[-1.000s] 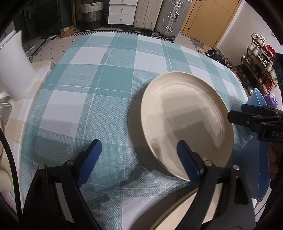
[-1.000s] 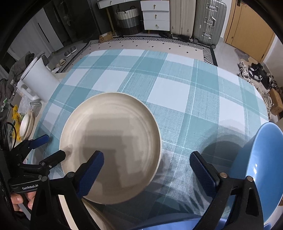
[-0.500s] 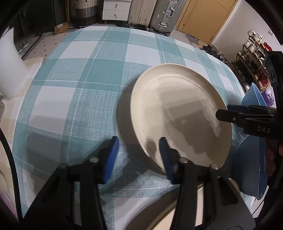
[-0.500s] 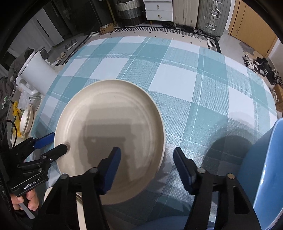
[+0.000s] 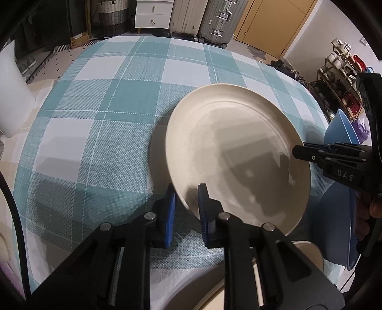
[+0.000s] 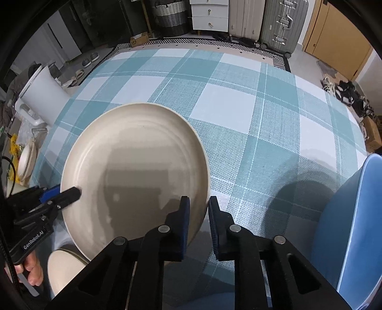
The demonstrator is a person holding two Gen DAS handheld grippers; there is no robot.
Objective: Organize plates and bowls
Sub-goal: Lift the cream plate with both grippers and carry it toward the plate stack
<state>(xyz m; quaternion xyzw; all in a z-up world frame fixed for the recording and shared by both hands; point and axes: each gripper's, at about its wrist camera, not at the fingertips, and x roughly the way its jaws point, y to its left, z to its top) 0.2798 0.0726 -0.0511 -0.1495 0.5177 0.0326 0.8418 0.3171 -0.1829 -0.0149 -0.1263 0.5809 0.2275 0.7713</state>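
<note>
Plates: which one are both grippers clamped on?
The large cream plate, tilted above the checked cloth; left gripper and right gripper pinch opposite rims. The blue dish and lower cream dish sit untouched.

2 cream plates (image 5: 238,152) (image 6: 59,269), 1 blue bowl (image 6: 346,226), 2 suitcases (image 6: 279,23) (image 6: 243,16).

A teal-and-white checked cloth (image 6: 238,114) covers the round worktop (image 5: 114,100). At its near edge a large blue bowl (image 6: 353,229) stands on the cloth to the right, and a second cream plate (image 6: 64,269) lies low at the left, partly hidden. Whether the big cream round plate (image 6: 133,171) rests on the cloth cannot be told.
</note>
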